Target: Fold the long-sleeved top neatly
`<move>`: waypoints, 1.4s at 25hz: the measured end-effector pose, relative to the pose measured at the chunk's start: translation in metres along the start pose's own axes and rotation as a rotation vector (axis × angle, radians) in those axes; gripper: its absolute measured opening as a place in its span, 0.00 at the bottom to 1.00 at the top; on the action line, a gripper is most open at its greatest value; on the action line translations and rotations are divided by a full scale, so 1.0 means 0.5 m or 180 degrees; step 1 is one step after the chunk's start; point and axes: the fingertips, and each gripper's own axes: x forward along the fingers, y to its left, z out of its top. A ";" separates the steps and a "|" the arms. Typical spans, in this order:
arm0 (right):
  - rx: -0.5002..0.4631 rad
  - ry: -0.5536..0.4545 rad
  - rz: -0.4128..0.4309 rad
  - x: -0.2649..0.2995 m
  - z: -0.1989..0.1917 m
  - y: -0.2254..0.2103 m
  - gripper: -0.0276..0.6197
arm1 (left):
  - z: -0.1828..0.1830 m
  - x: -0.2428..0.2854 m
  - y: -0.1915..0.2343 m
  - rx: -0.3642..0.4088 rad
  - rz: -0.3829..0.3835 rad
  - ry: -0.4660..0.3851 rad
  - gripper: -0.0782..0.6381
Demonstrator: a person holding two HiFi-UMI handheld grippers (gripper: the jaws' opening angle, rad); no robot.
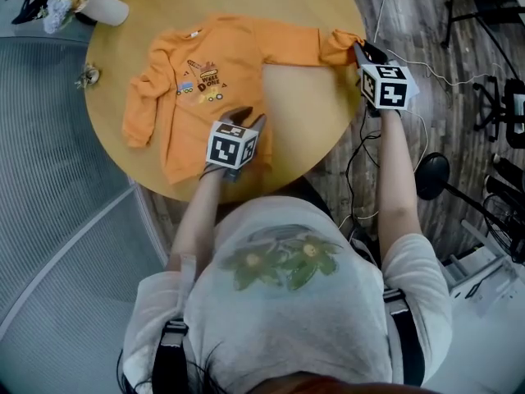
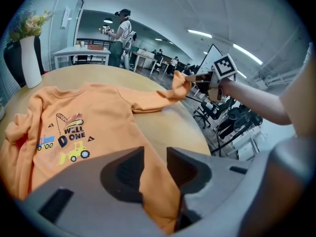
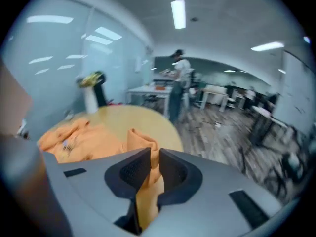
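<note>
The head view alone gave the whole layout. The orange long-sleeved top with a digger print [image 1: 217, 64] lay front-up on the round pale wooden table [image 1: 312, 6]. One sleeve was bunched down along the body at the picture's left, and the other was drawn out straight towards the right rim. The right gripper [image 1: 361, 52] stood at that rim with the sleeve cuff [image 1: 340, 41], beside the dark plank floor [image 1: 426, 23]. The left gripper [image 1: 246, 120] sat on the near hem, close to the table's front edge.

The left gripper view showed what the head view hid: its own jaws [image 2: 155, 157] were clamped on the hem, with orange cloth filling the gap. Across the table in that same view, the right gripper [image 2: 207, 80] kept the cuff raised off the wood.

The right gripper view, which was blurred, showed its jaws [image 3: 154, 164] clenched on the cuff [image 3: 143, 142], with fabric standing up between the pads and hanging below them.

A white vase of flowers [image 1: 105, 9] lay at the far left rim, well apart from the top. Bare wood lay open on the table's right half, in front of and behind the stretched sleeve. Off the right edge, thin cables [image 1: 426, 68] and a black round stand base [image 1: 432, 175] crowded the floor.
</note>
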 end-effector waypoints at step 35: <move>0.1749 -0.1355 0.0598 -0.010 0.410 0.477 0.13 | -0.098 -0.246 0.277 -0.0563 0.0419 -0.0545 0.30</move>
